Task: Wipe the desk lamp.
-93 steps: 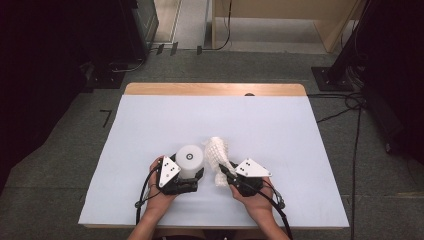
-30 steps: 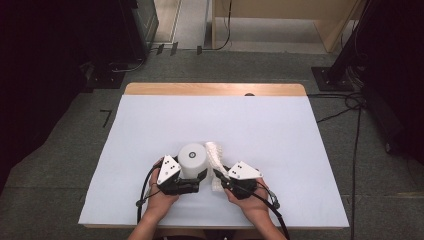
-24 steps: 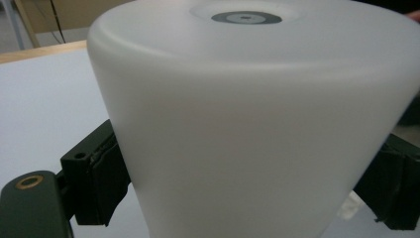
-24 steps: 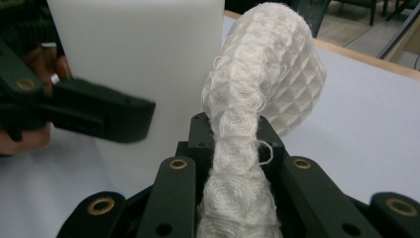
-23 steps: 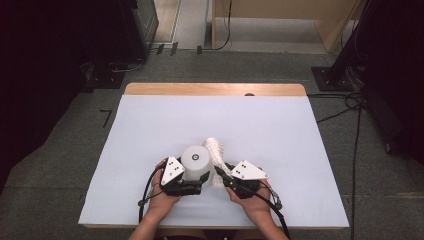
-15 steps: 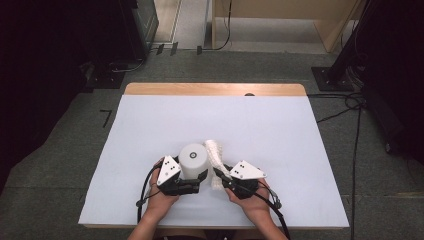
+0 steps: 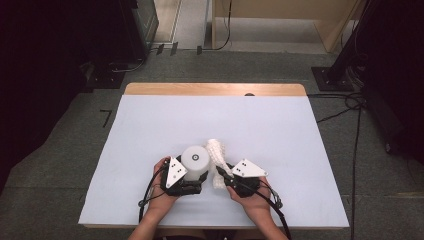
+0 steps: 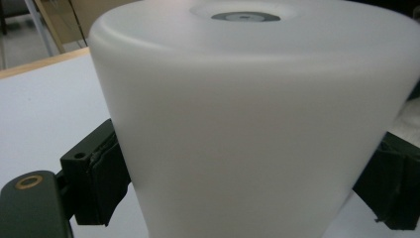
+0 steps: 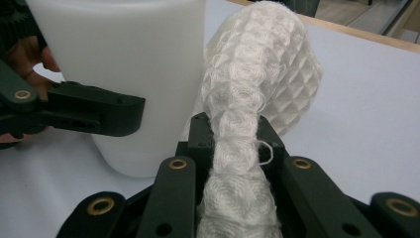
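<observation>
Standing upright near the front edge of the pale blue-white covered surface (image 7: 150, 130), a smooth white plastic cylinder with a small grey disc at the centre of its top (image 7: 195, 162) sits between the 2 black jaws of the left hand-held gripper (image 7: 192, 175). In the left gripper view the jaws are spread wide and their pads press on either side of the cylinder's wall (image 8: 257, 124), low down near its base. No brand, label or writing can be read on the cylinder or on the grey 3-cornered plates that top both grippers.

Just to the cylinder's right lies a white waffle-textured knitted cloth (image 7: 217, 152), bunched into a thick rope. The right hand-held gripper (image 7: 225, 175) has its jaws drawn nearly together, pinching a narrow strand of this cloth (image 9: 242, 163); beyond the jaws the cloth widens into a rounded lump that leans against the cylinder's side. In the right gripper view one jaw of the left gripper shows (image 9: 94, 116), pressed on the cylinder.

Both grippers are held by a person's hands coming in from the front edge, and the far half of the surface carries a bare wooden strip (image 7: 215, 89) along its back edge.
</observation>
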Demonstrator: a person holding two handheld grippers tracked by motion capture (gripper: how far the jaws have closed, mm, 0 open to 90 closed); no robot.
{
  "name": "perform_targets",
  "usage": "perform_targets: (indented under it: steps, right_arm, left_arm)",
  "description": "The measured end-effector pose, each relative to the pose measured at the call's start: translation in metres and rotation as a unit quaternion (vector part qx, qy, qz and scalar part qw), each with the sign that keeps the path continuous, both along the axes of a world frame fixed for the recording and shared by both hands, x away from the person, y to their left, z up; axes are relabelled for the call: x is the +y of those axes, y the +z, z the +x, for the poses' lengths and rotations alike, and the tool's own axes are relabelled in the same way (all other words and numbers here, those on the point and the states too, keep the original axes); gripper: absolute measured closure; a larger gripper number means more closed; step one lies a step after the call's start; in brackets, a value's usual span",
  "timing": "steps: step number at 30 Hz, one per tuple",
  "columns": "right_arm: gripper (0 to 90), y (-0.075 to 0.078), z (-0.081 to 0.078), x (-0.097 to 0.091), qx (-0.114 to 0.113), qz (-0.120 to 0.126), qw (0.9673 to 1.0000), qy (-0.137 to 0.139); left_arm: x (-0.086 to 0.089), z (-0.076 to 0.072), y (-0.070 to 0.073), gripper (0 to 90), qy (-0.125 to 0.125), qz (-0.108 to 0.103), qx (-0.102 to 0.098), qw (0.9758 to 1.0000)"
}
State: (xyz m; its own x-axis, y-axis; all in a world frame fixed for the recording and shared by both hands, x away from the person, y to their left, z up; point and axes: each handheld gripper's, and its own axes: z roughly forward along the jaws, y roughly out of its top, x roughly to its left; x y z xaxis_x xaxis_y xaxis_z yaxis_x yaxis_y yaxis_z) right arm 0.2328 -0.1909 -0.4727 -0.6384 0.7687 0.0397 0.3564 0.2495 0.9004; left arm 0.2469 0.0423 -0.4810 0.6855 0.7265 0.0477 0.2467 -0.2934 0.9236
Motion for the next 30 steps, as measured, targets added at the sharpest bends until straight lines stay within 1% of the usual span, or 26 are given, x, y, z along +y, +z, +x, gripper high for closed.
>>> perform_targets:
  steps: [4, 5, 7, 8, 9, 11, 12, 14, 17, 19, 23, 25, 27, 28, 30]
  right_arm:
    - [75.6, 0.000, 0.001, -0.003, -0.001, -0.001, 1.0000, -0.003]
    - [75.6, 0.000, 0.001, -0.004, 0.000, 0.000, 1.0000, -0.004]
    - [75.5, 0.000, 0.001, -0.006, -0.001, 0.002, 1.0000, -0.006]
    - [75.5, 0.000, 0.001, -0.007, -0.002, 0.003, 1.0000, -0.009]
    - [75.5, 0.000, 0.002, -0.008, -0.001, 0.003, 0.9999, -0.010]
    - [75.5, 0.000, 0.002, -0.011, 0.000, 0.005, 0.9999, -0.015]
    - [75.5, 0.001, 0.002, -0.012, 0.000, 0.006, 0.9998, -0.016]
    - [75.5, 0.001, 0.002, -0.012, -0.001, 0.006, 0.9998, -0.019]
    - [75.5, 0.001, 0.002, -0.011, -0.003, 0.004, 0.9998, -0.017]
    - [75.5, 0.001, 0.002, -0.010, -0.003, 0.003, 0.9999, -0.016]
    - [75.6, -0.001, 0.002, -0.007, 0.001, 0.003, 0.9999, -0.011]
    - [75.6, -0.001, 0.000, -0.004, -0.002, 0.001, 1.0000, -0.005]
    - [75.5, 0.000, -0.002, -0.001, -0.004, 0.000, 1.0000, -0.001]
    - [75.5, 0.000, -0.003, 0.001, -0.003, -0.001, 1.0000, 0.001]
    - [75.5, -0.001, -0.003, 0.003, 0.000, -0.002, 1.0000, 0.002]
  left_arm:
    - [0.002, 0.000, -0.003, 8.2, 0.001, -0.009, -0.001, 1.0000]
    - [0.003, -0.001, -0.003, 8.0, 0.007, -0.008, -0.001, 0.9999]
    - [0.002, -0.003, -0.001, 4.6, 0.026, -0.003, -0.004, 0.9996]
    - [0.002, -0.005, 0.001, 1.8, 0.036, -0.002, -0.002, 0.9994]
    - [0.002, -0.007, 0.003, 0.9, 0.046, -0.008, -0.002, 0.9989]
    - [-0.002, -0.010, 0.005, 0.0, 0.070, -0.019, 0.004, 0.9974]
    - [-0.004, -0.011, 0.004, 0.0, 0.082, -0.022, 0.003, 0.9964]
    - [-0.010, -0.013, 0.003, 0.1, 0.105, -0.016, 0.004, 0.9943]
    - [-0.015, -0.015, 0.002, 7.4, 0.114, -0.010, 0.009, 0.9934]
    - [-0.015, -0.015, 0.002, 8.0, 0.115, -0.010, 0.010, 0.9933]
    - [-0.011, -0.012, 0.003, 8.3, 0.101, -0.015, 0.013, 0.9947]
    - [-0.007, -0.009, 0.005, 8.4, 0.094, -0.024, 0.025, 0.9950]
    - [-0.003, -0.006, 0.007, 8.4, 0.079, -0.040, 0.034, 0.9955]
    - [-0.001, -0.006, 0.009, 8.5, 0.070, -0.046, 0.033, 0.9959]
    - [0.002, -0.007, 0.013, 8.5, 0.054, -0.057, 0.021, 0.9967]
